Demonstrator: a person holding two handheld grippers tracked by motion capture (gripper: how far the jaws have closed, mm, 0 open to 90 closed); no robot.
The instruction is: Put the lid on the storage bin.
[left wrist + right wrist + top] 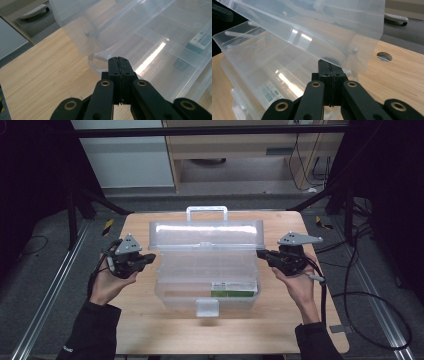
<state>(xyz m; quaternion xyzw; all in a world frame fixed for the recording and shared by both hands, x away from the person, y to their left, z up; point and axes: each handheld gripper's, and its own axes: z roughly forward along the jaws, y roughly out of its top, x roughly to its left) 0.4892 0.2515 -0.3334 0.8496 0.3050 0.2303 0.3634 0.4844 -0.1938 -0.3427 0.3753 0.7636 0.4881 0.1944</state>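
Observation:
A clear plastic storage box [207, 275] stands in the middle of the wooden table [150, 330] with its lid [206, 234] raised at the back. A green-and-white label [231, 290] shows through its front. My left gripper [151, 257] is at the box's left end, jaws shut with nothing between them; in the left gripper view its tips [119, 60] sit just at the box's rim [100, 57]. My right gripper [260, 253] is at the box's right end, also shut and empty; in the right gripper view its tips [327, 63] lie under the raised lid's corner [362, 57].
A white latch tab [207, 307] hangs at the box's front, and the carry handle [206, 212] stands up behind the lid. A round cable hole [384, 56] sits in the tabletop to the right. Cables [360, 295] trail on the floor right of the table.

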